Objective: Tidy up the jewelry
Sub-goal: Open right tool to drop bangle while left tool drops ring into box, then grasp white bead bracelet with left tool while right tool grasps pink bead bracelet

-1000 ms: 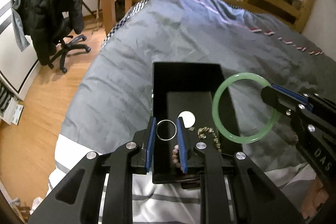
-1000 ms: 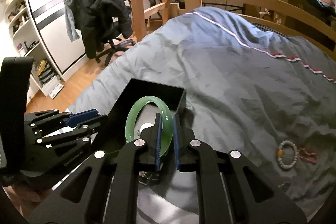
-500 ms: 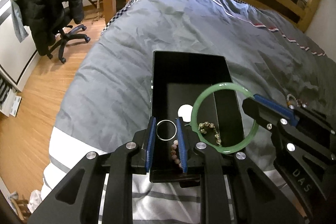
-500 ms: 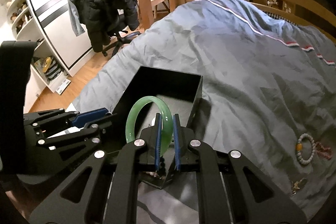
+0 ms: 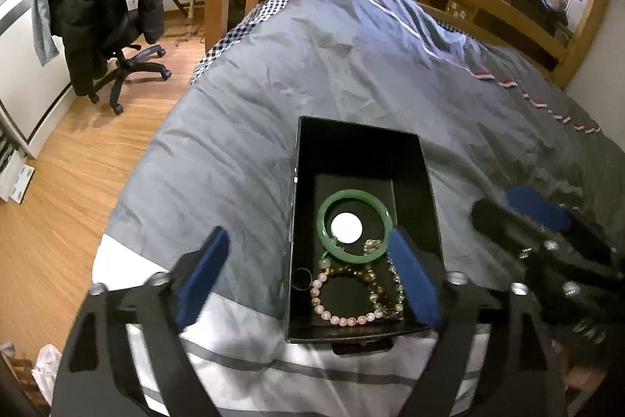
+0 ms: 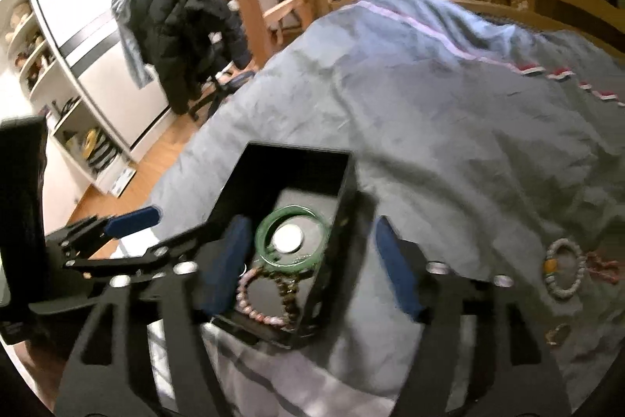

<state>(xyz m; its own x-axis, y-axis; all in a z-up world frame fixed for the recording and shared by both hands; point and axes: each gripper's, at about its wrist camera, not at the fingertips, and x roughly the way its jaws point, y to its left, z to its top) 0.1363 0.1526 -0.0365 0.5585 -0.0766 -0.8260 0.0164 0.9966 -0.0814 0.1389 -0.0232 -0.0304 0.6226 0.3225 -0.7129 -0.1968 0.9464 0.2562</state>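
Green bangle [image 5: 353, 225], pinched a second ago by the right gripper [image 6: 312, 268], now lies flat in the black box [image 5: 425, 182], ringing a white disc [image 5: 347, 227]. Both grippers have just been opening: the left gripper [image 5: 308, 276] has dropped its small metal ring [image 5: 302, 278], which rests in the box near the left wall. Both sets of fingers now stand wide and empty, straddling the box's near end. Bead bracelets [image 5: 351, 296] lie between the left fingers. Another bead bracelet [image 6: 564, 274] stays on the grey duvet [image 6: 468, 104], beyond the right finger.
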